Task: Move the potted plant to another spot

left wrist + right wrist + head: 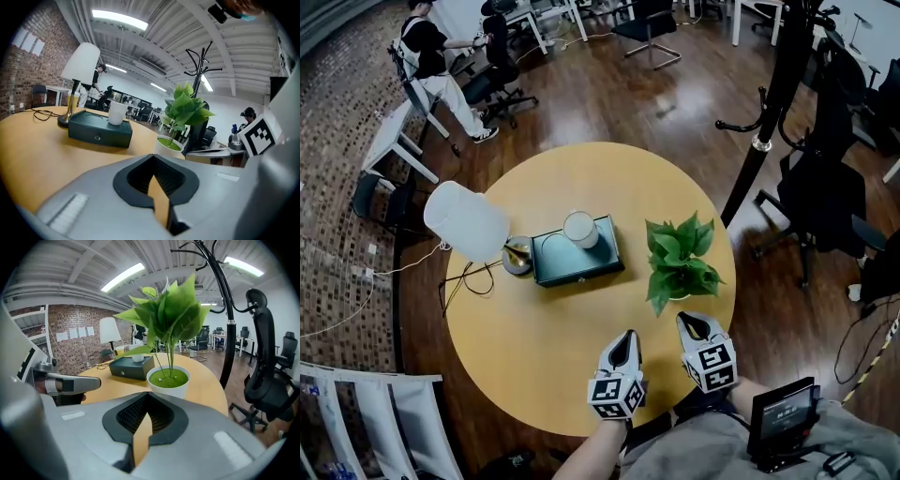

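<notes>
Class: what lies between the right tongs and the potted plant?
Nothing but bare tabletop separates the right tongs from the potted plant, per head view.

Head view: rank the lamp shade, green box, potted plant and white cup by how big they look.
1. Tied: lamp shade, green box, potted plant. They look too alike to rank, and the shade stands nearer the camera.
2. Smallest: white cup.
</notes>
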A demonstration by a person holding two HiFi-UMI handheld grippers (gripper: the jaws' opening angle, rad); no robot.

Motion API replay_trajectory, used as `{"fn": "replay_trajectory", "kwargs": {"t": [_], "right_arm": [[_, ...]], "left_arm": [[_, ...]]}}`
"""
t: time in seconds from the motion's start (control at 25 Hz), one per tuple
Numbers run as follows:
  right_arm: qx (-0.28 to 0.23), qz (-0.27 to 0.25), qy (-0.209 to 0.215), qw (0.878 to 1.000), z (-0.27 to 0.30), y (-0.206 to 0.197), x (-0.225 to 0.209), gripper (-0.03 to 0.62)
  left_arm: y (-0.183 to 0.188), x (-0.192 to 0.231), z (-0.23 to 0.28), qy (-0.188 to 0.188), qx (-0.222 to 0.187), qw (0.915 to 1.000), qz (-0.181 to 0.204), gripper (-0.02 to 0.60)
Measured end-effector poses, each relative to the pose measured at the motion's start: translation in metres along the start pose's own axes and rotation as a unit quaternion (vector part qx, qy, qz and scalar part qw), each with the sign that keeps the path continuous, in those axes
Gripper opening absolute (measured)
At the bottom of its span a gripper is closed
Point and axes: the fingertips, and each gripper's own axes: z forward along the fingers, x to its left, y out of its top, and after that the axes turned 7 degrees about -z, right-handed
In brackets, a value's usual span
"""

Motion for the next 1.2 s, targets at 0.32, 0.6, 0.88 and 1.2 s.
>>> {"fn": "replay_trajectory", "kwargs": {"t": [0.32, 0.6, 0.88, 1.2], "right_arm": [[0.028, -0.008, 0.004, 1.0, 0.023, -0.028, -0.02, 0.069], [0.022, -0.043, 0.035, 0.998, 0.049, -0.019, -0.044, 0.471], [0.002, -0.067, 0.045, 0.997, 0.09, -0.012, -0.061, 0.548], [-0.003, -0.08, 0.059, 0.995, 0.103, -0.002, -0.061, 0.554]], "left_arm": [[-0.024, 0.001, 0.031, 0.002, 0.029, 0.9995, -0.008, 0.001], [-0.02, -0.005, 0.058, 0.012, 0.041, 0.999, -0.007, 0.002], [-0.02, 0.004, 0.069, 0.023, 0.037, 0.999, -0.008, 0.002], [-0.015, 0.011, 0.074, 0.03, 0.032, 0.999, -0.005, 0.002]]}}
